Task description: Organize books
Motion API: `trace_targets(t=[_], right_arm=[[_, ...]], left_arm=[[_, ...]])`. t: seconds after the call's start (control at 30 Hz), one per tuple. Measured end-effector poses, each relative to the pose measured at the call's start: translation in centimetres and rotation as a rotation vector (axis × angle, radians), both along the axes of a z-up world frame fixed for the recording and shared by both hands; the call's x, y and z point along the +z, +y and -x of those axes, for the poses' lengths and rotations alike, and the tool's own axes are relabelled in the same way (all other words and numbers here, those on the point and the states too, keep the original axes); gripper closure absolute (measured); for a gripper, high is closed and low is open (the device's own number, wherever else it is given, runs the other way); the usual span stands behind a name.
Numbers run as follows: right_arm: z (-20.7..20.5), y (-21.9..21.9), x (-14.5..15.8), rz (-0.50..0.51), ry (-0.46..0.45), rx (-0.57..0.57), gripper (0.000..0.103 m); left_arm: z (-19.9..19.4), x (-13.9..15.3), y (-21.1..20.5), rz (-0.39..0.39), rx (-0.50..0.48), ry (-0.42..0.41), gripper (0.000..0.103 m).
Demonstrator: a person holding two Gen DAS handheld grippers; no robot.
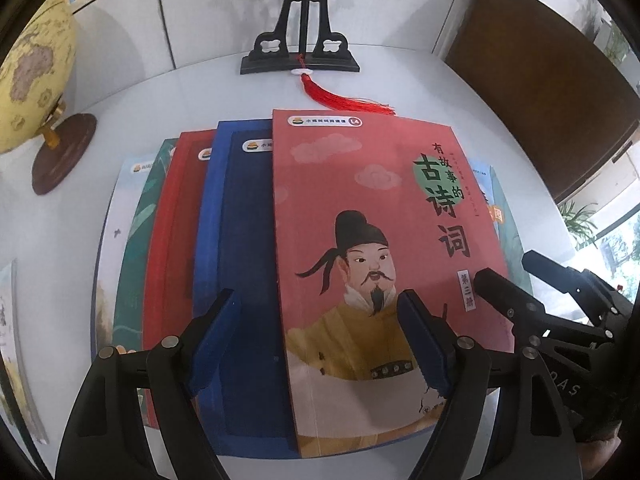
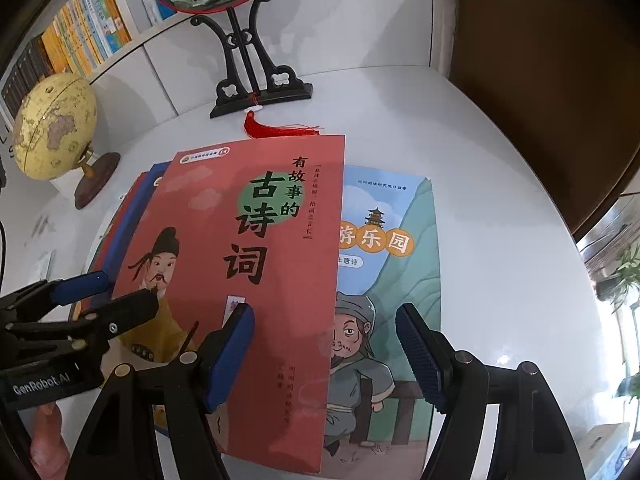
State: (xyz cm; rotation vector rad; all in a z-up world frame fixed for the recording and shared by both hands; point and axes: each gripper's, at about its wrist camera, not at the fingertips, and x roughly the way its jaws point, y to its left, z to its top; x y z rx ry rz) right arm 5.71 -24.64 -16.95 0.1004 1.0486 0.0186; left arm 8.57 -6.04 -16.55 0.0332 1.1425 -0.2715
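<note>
With the pink book (image 2: 256, 280) lying topmost on the fanned stack on the surface (image 2: 500, 200), both the left gripper (image 1: 320, 344) and right gripper (image 2: 326, 356) are hovering released, likely lining up to square it.

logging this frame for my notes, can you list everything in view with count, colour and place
books on table: at least six, fanned and overlapping; pink book on top, then blue book, red book, green book and a pale one to its left, light blue book under its right side
fan stand: one, black, behind the books
tassel: one, red, lying from the stand to the pink book's top edge
globe: one, yellow on a brown base, table's left
table: one, white
shelf books: many, mixed colours, back left
plant: one, green, far right
left gripper: black with blue pads, open over the blue and pink books
right gripper: same, open over the pink and light blue books
</note>
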Motion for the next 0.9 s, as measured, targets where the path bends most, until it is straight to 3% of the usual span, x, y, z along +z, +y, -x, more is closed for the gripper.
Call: trace_targets(t=[0.43,0.9], right_arm=[[-0.57,-0.08,-0.4,-0.041,-0.001,-0.018,0.031],[-0.83,-0.9,-1.01,-0.153,0.006,-0.016,0.031]], left_arm=[[0.17,0.36,-0.68,-0.008,-0.019,-0.023,0.025],[0.73,0.54,-1.06,0.02,-0.049,-0.06,0.025]])
